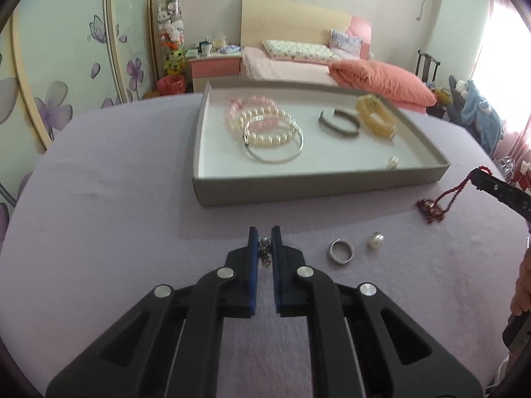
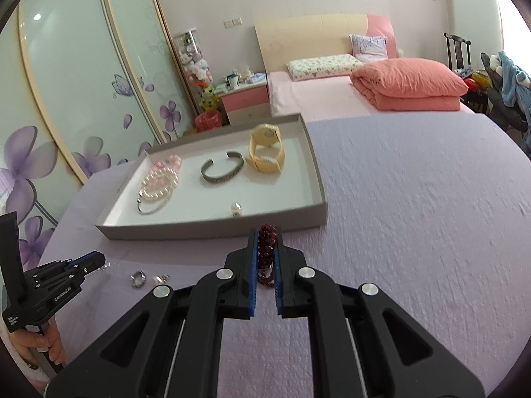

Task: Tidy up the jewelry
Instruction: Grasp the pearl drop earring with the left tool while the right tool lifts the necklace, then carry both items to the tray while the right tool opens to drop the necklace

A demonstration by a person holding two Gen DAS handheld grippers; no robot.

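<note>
My left gripper (image 1: 265, 243) is shut on a small grey pearl ornament (image 1: 264, 242), held just above the lilac cloth. To its right lie a silver ring (image 1: 341, 252) and a white pearl piece (image 1: 375, 240). My right gripper (image 2: 265, 242) is shut on a dark red bead string (image 2: 265, 243), which dangles to the cloth in the left wrist view (image 1: 443, 200). The grey tray (image 1: 298, 189) beyond holds pearl bracelets (image 1: 262, 126), a silver bangle (image 1: 275, 157), a grey cuff (image 1: 340, 122), a yellow watch (image 1: 376, 116) and a small pearl piece (image 1: 392, 162).
The lilac cloth (image 2: 415, 199) covers the table, with bare room right of the tray (image 2: 215, 229). A hand (image 2: 49, 341) holds the left gripper (image 2: 96, 260) at the lower left of the right wrist view. Behind stand a bed (image 2: 332, 99), a wardrobe and a nightstand.
</note>
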